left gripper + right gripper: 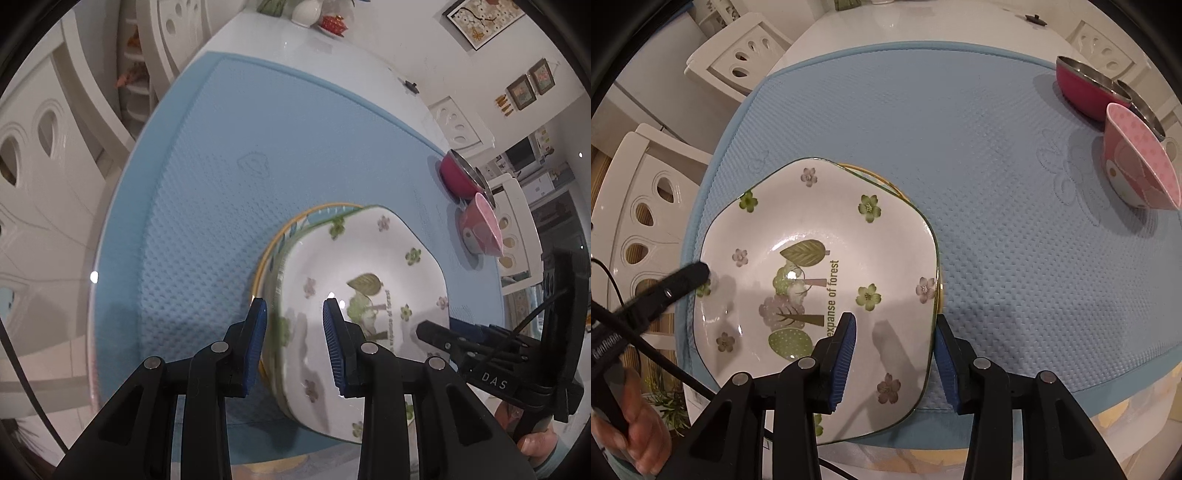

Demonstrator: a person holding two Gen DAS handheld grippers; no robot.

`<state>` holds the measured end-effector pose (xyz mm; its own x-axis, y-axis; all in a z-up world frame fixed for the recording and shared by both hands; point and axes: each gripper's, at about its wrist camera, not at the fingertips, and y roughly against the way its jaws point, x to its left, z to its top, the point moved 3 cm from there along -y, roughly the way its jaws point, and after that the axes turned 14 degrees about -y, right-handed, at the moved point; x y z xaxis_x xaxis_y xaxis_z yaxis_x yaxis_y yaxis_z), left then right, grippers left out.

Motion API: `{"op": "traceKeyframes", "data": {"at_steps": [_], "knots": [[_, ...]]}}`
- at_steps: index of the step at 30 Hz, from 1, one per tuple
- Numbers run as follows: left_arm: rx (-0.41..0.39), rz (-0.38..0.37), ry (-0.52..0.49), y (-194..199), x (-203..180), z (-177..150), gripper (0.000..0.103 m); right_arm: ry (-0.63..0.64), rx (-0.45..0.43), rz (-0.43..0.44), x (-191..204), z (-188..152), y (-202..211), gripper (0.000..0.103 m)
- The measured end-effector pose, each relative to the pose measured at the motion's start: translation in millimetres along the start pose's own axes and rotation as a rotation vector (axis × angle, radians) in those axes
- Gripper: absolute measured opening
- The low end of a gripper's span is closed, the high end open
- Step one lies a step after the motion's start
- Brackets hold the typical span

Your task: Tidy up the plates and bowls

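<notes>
A white squarish plate [820, 221] with flowers and trees lies on top of a yellow-rimmed plate [875, 175] at the near left of the blue mat [997, 184]. My right gripper [894, 332] straddles its right rim, one pad over the plate's inside and the other outside the rim, with gaps showing. My left gripper [293, 325] straddles the left rim of the flowered plate [351, 266] in the same way, jaws apart. That rim looks blurred. Each gripper shows in the other's view: the left gripper [698, 273], the right gripper [424, 328].
A magenta steel bowl [1078, 88], another steel bowl [1141, 103] behind it and a pink dotted bowl [1137, 166] stand at the mat's far right. White chairs [738, 62] ring the table. A hand [642, 435] holds the left gripper's handle.
</notes>
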<state>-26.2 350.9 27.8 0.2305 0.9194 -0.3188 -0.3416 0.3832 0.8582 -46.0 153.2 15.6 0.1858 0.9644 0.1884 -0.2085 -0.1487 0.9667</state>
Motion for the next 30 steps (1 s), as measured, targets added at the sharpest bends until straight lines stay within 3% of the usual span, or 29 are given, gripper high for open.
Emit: {"op": "traceKeyframes", "data": {"at_steps": [3,13,15,22,30], "knots": [[-0.003,0.034,-0.009,1,0,-1,0.030,0.004,-0.007,0.001,8,1,-2,0.041],[-0.015,0.033,0.012,-1,5,7,0.031,-0.003,-0.032,0.009,3,3,-1,0.042],[-0.025,0.020,0.030,2,7,7,0.031,0.006,-0.039,0.022,-1,2,4,0.042],[-0.093,0.079,0.064,31,11,7,0.031,-0.001,-0.063,0.023,-23,0,22,0.042],[-0.145,0.091,0.080,46,-27,1,0.031,-0.018,-0.064,0.056,-61,-13,42,0.043]]}}
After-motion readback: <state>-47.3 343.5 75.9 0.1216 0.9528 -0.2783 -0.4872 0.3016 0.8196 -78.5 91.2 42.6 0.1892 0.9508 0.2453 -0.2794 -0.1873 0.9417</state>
